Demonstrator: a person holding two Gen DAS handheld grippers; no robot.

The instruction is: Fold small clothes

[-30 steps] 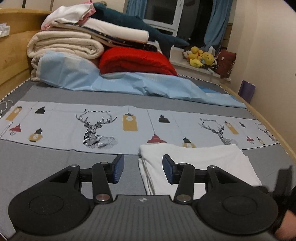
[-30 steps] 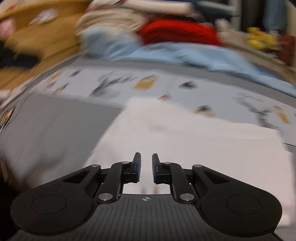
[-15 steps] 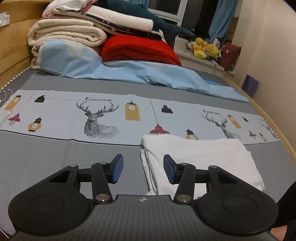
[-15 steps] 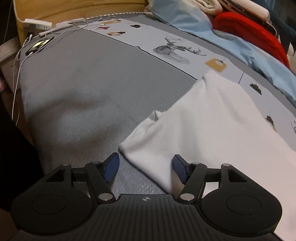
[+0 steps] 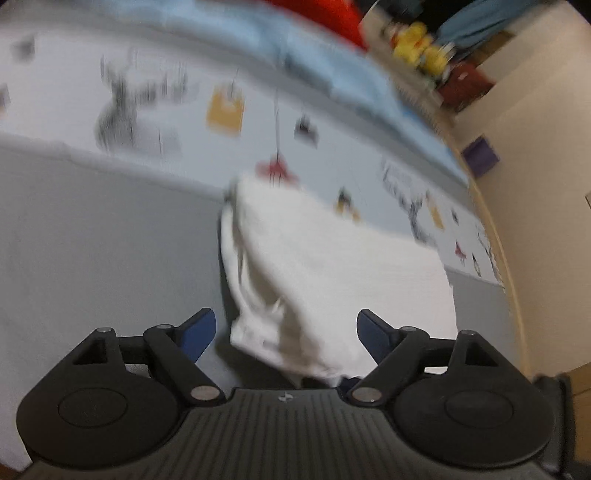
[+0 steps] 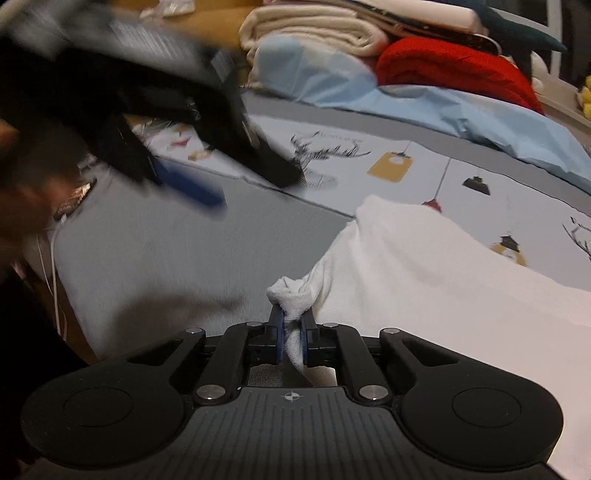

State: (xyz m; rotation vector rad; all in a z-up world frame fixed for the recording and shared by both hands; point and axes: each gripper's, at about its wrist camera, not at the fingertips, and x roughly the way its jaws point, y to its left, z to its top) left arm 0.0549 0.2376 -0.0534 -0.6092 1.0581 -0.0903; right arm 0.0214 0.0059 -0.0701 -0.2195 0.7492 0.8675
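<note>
We look from just behind each hand-held gripper, low over the bed [image 6: 166, 266] and forward along the fingers. Our left view is blurred and tilts down on the white garment [image 5: 332, 266], close below, with the printed sheet [image 5: 177, 110] beyond. Our right view sits at the garment's corner, facing the stacked bedding [image 6: 332, 33] at the far end, and catches the left hand-held gripper [image 6: 192, 184] at upper left. Both views share the garment, printed sheet and grey cover.
</note>
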